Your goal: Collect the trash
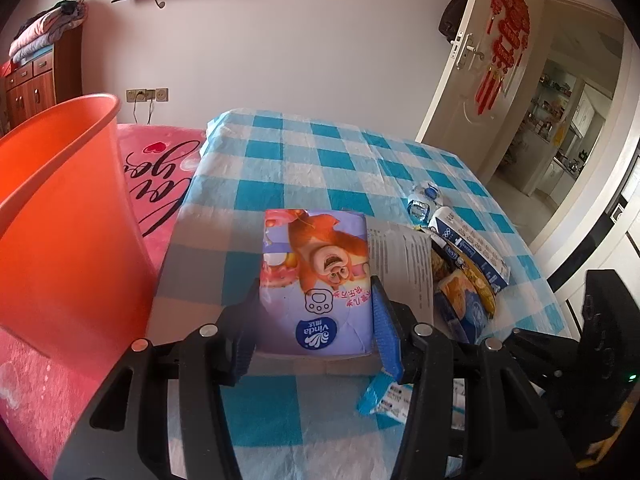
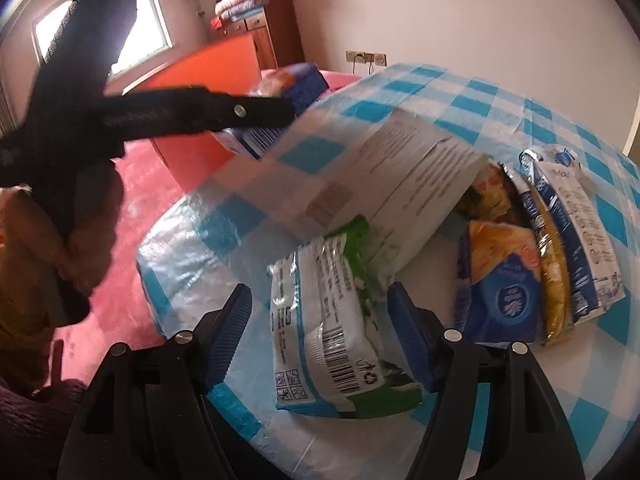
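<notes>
- Purple tissue pack (image 1: 316, 276), printed with a cartoon bear, sits clamped between the blue pads (image 1: 386, 332) of the left gripper (image 1: 314, 320), lifted clear of the checked cloth (image 1: 320, 152).
- Left of the tissue pack stands an orange bin (image 1: 60, 208) on a pink blanket (image 1: 160, 176).
- Right of the pack lies a printed sheet (image 1: 404, 264), then a heap of wrappers (image 1: 468, 276) and a crushed bottle (image 1: 424, 198) beyond them.
- Right gripper (image 2: 320, 328) has its fingers spread on either side of a green-and-white packet (image 2: 332, 328) lying on the cloth; its right pad touches the packet's edge, while the left pad stands apart from it.
- From the right wrist, the left gripper carries the tissue pack in front of the bin, left of the sheet.
</notes>
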Demonstrator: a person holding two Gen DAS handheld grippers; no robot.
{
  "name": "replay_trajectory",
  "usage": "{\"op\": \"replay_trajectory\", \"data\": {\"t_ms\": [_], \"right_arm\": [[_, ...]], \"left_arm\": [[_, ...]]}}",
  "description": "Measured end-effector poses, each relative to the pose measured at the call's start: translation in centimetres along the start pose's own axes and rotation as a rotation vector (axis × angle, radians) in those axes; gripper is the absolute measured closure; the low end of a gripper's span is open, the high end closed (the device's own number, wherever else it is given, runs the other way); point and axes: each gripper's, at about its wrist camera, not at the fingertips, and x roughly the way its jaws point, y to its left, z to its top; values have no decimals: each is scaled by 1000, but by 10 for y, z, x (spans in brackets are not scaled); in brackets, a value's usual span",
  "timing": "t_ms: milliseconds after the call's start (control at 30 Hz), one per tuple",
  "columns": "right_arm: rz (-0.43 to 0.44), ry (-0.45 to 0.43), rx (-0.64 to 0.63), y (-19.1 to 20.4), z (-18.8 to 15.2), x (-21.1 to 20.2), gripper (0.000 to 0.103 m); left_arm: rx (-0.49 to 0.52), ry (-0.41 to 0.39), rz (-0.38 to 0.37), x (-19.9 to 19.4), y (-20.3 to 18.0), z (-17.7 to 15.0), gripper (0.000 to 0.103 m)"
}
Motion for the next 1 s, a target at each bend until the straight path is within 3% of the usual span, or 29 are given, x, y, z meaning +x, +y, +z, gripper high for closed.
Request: {"op": "replay_trajectory", "data": {"t_ms": [133, 267, 500, 800, 1000], "right_arm": [[-43, 19, -38, 5, -5, 8, 35], [-73, 19, -50, 5, -7, 9, 48], [-81, 20, -50, 7, -4, 7, 63], [-47, -11, -4, 11, 11, -11, 66], [-15, -68, 49, 8, 44, -30, 66]], "left_arm": [[-5, 7, 3, -3, 4, -8, 51], [-15, 12, -3, -5, 8, -14, 51], [-21, 2, -23, -13, 11, -19, 51], [-19, -61, -43, -39, 14, -13, 51], [-5, -133, -45, -64, 15, -1, 51]]}}
